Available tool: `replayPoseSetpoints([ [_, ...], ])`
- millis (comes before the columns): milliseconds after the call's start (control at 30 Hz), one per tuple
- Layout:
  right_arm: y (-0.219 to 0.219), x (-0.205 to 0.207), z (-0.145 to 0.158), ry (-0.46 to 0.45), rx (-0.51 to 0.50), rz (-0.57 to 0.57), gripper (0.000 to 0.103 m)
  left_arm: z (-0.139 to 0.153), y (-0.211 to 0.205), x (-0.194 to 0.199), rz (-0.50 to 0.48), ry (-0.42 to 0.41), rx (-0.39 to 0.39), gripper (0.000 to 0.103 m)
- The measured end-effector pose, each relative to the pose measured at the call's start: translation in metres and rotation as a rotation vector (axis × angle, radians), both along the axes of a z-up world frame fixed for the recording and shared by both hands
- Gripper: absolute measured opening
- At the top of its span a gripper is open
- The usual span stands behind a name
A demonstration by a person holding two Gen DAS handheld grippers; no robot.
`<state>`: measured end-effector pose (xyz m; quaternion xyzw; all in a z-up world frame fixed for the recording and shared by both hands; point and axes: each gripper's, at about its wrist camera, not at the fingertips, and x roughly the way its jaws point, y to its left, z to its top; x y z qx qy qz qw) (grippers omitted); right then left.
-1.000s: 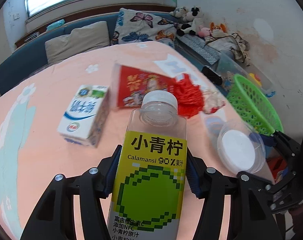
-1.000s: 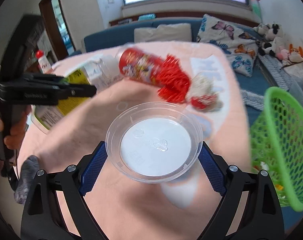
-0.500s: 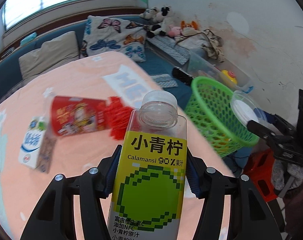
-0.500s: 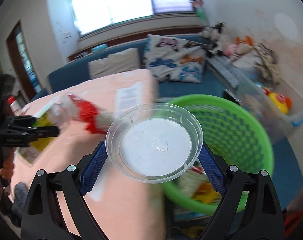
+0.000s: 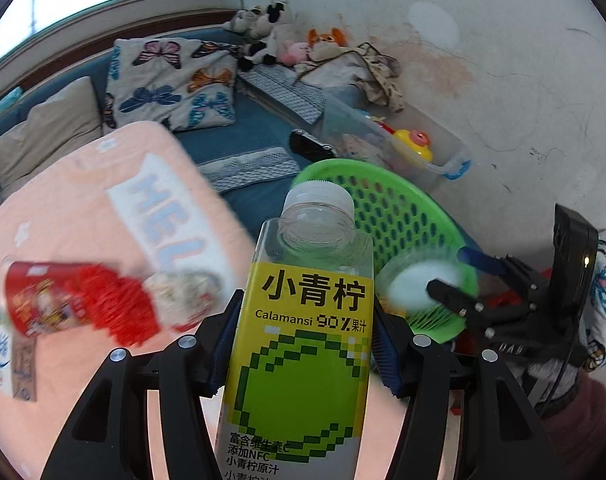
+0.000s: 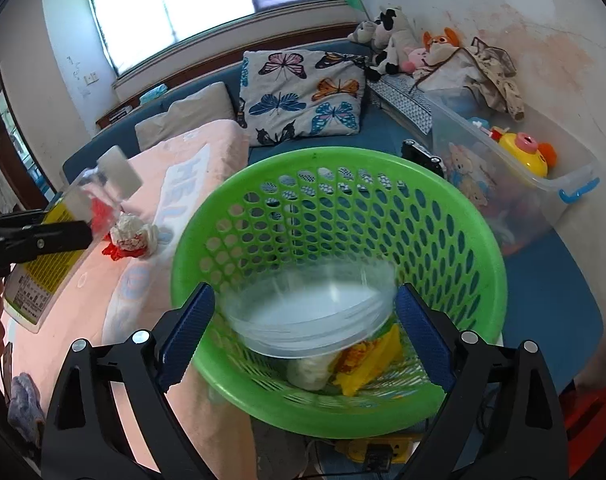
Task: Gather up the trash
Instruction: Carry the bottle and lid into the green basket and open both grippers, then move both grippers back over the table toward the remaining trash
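Note:
My left gripper (image 5: 305, 340) is shut on a clear calamansi juice bottle (image 5: 303, 344) with a yellow-green label, held upright over the table edge; it also shows in the right wrist view (image 6: 51, 248). My right gripper (image 6: 305, 336) is open over the green basket (image 6: 443, 208). A clear plastic lid (image 6: 311, 316) sits blurred between its fingers, no longer pinched, inside the basket's mouth. The basket holds yellow and white wrappers (image 6: 355, 364). In the left wrist view the basket (image 5: 395, 216) and lid (image 5: 419, 284) are at the right.
On the pink tablecloth (image 5: 83, 208) lie a red snack packet (image 5: 43, 300), red mesh with crumpled paper (image 5: 151, 300) and a milk carton (image 5: 7, 356). A clear toy bin (image 6: 515, 176), blue sofa and cushions (image 6: 303, 96) stand behind the basket.
Both grippers swung right from the table toward the basket. My right gripper opened and the lid dropped from its fingers into the basket's mouth. The left still holds the bottle.

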<state>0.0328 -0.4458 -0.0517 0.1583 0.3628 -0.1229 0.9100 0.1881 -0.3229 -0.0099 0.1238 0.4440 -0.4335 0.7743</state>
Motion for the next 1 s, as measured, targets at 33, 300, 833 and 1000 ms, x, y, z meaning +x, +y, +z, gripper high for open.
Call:
replayPoseSetpoints([
  [33,-0.002,-0.002,0.001,-0.002,-0.001,-0.006,0.092,0.000,-0.007,0.000,-0.009,0.005,-0.001,0.056],
  [300,-0.014,-0.020,0.009,-0.018,-0.012,-0.041,0.092,-0.010,-0.056,-0.002,-0.050,0.024,0.028,0.056],
  [833,-0.029,-0.049,0.016,-0.052,-0.007,-0.088,0.092,-0.019,-0.086,-0.009,-0.073,0.055,0.050,0.063],
  [1000,-0.025,-0.053,0.025,-0.072,-0.022,-0.086,0.092,-0.009,-0.077,-0.014,-0.078,0.034,0.024,0.064],
])
